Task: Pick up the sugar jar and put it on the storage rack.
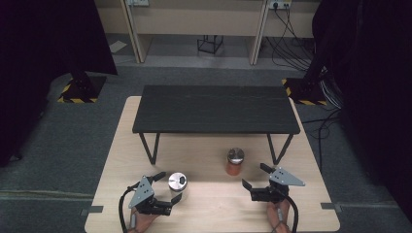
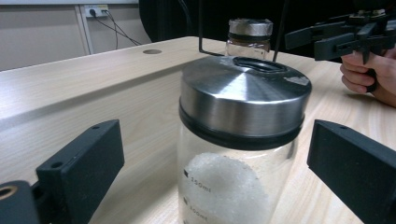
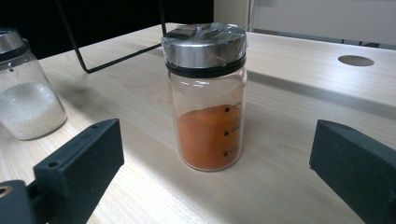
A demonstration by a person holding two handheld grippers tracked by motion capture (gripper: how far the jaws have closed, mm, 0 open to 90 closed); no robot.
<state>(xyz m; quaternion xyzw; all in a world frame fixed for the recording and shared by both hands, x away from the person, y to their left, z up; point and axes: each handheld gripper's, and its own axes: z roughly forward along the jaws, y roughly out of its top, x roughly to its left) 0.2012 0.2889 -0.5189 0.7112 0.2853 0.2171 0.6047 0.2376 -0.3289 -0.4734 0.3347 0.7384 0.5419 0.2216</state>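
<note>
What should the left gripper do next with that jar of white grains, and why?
Probably close on it. The left gripper is open, with the white-grain jar standing upright between its jaws, not yet touched. The right gripper is open too, farther from the orange-powder jar.

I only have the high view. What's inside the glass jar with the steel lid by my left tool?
Observer: The steel-lidded glass jar holds white granules, in its lower part only.
Operator: Gripped yet?
Observer: No. The left tool is open, with a gap on each side of the jar.
Operator: And on the right?
Observer: The orange-powder glass jar has clear film wrapped over its steel lid. The right tool is open and not touching it.
</note>
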